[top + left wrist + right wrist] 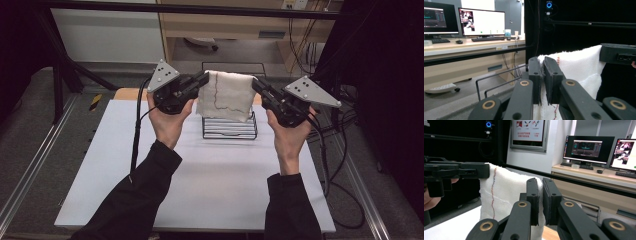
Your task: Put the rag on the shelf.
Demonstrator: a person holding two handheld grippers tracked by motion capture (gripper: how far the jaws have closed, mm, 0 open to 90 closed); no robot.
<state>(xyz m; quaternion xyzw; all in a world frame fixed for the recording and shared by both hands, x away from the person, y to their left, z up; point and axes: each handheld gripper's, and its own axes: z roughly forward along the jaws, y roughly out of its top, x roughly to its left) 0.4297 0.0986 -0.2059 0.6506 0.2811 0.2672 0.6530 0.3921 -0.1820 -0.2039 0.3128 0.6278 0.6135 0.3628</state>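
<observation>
A white cloth (225,95) with a thin red and dark stitched line hangs spread between my two grippers, above a black wire rack (230,127). My left gripper (204,77) is shut on the cloth's top left corner; in the left gripper view the jaws (542,62) pinch the cloth (579,65) edge. My right gripper (256,82) is shut on the top right corner, and the right gripper view has its jaws (541,182) clamped on the cloth (506,187). The cloth's lower edge reaches down to the rack's top; I cannot tell whether it touches.
The rack stands at the far middle of a white table (210,170). Black cables (340,165) trail off the table's right side. Behind the table stands a desk (474,45) with monitors and keyboards, and a black frame bar (579,182) runs across.
</observation>
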